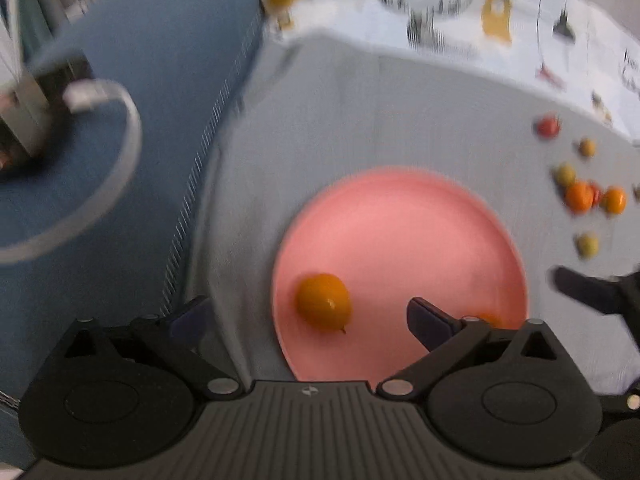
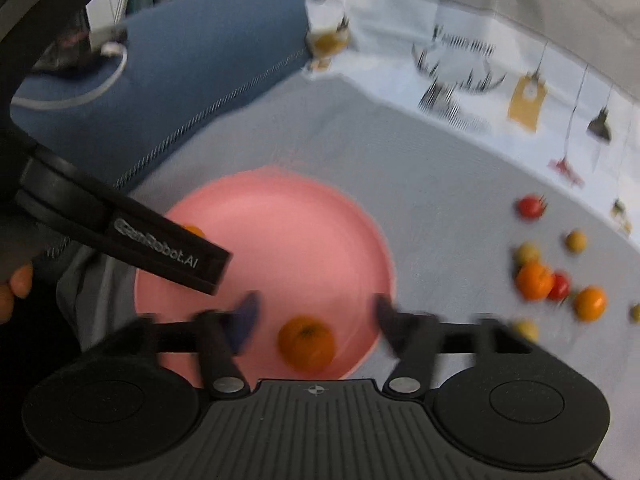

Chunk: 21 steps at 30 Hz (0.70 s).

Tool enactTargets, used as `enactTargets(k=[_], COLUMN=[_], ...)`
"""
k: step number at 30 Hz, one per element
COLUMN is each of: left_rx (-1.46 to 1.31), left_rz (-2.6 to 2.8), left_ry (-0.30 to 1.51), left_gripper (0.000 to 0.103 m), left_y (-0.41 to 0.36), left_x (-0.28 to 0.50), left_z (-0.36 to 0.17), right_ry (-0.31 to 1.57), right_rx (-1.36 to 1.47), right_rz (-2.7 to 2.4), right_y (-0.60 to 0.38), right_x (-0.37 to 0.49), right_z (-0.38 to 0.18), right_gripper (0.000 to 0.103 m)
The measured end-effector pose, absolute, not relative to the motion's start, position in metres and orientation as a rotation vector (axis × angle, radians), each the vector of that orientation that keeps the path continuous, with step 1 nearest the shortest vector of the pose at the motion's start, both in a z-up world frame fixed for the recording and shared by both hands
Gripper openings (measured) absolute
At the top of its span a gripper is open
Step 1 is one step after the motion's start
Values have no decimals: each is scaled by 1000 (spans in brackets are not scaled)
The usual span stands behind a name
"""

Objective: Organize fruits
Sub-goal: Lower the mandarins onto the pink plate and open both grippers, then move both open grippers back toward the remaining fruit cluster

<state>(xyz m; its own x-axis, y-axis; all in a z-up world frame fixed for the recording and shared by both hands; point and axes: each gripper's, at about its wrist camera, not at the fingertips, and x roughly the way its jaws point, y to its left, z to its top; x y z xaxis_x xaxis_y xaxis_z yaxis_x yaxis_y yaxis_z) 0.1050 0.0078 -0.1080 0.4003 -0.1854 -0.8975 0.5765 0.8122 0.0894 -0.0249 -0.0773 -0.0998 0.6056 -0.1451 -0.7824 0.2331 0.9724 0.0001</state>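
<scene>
A pink plate lies on the grey cloth; it also shows in the right wrist view. An orange rests on its near left part, between the fingers of my open, empty left gripper. A second orange lies near the plate's front edge, between the fingers of my open right gripper, which hovers above it. Loose fruits lie right of the plate: oranges, red tomatoes and small yellow-green fruits. The left gripper's finger crosses the right wrist view.
A blue cushion lies left of the grey cloth. A patterned white cloth runs behind. A grey cable loops over the cushion. The person's fingers show at the left edge.
</scene>
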Motion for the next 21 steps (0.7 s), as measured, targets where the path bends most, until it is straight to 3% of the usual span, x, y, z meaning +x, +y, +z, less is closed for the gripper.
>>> enactTargets(k=[6, 21], left_rx=[401, 320], left_rz=[-499, -401], left_ry=[1017, 1023], left_gripper=[103, 103], left_y=[26, 91], left_x=[85, 6], left_z=[-77, -9], right_ry=[845, 680], right_rx=[92, 130], right_rz=[-240, -321], right_y=[-79, -43], right_x=[-52, -140], right_z=[-66, 4], right_gripper=[98, 102])
